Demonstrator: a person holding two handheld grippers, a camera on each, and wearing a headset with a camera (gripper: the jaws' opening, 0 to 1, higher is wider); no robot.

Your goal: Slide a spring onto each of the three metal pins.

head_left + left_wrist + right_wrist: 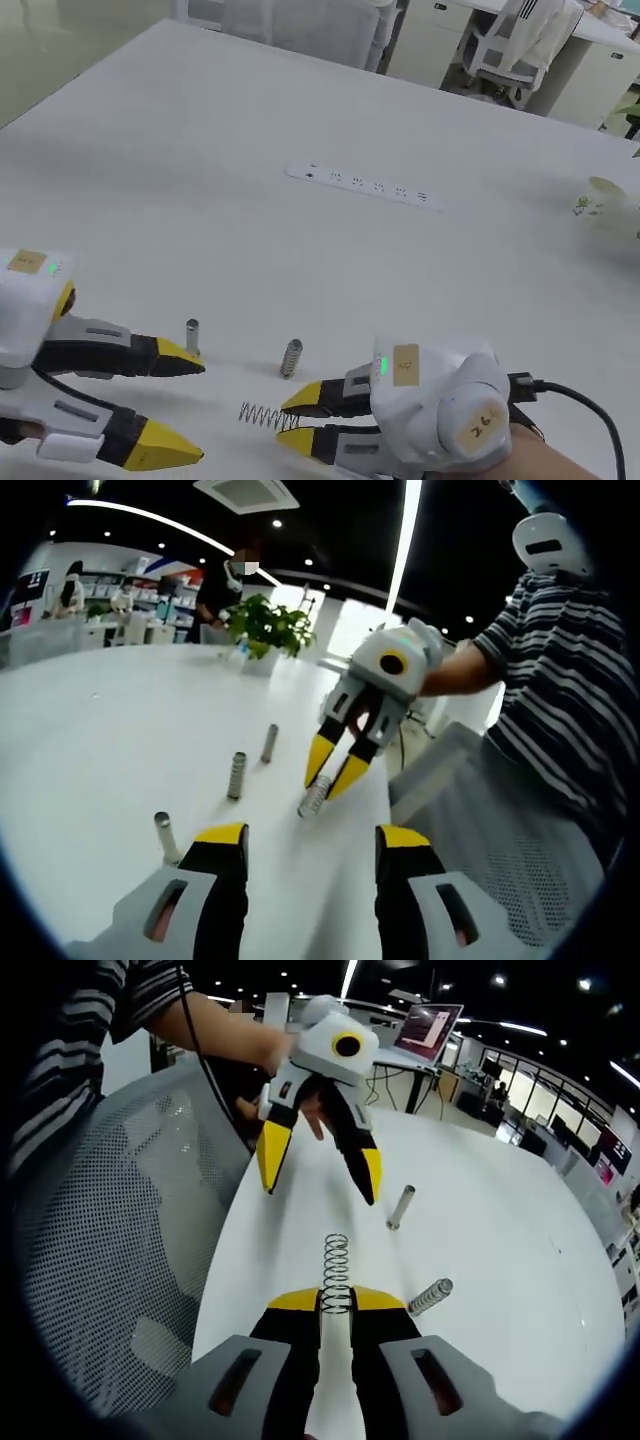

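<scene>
Three pins: bare pin lower left; spring-covered pin to its right, upright; third pin farther back in left gripper view.
Left tongs: jaws wide apart, holding nothing.
Right tongs: jaws pinched on one end of loose spring, lower centre.
Surface: white bench.

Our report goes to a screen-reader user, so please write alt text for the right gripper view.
The right gripper pinches the near end of a spring lying on a white table. Ahead, the left gripper hangs open over the table, with a bare pin and a spring-covered pin at the view's right.
</scene>
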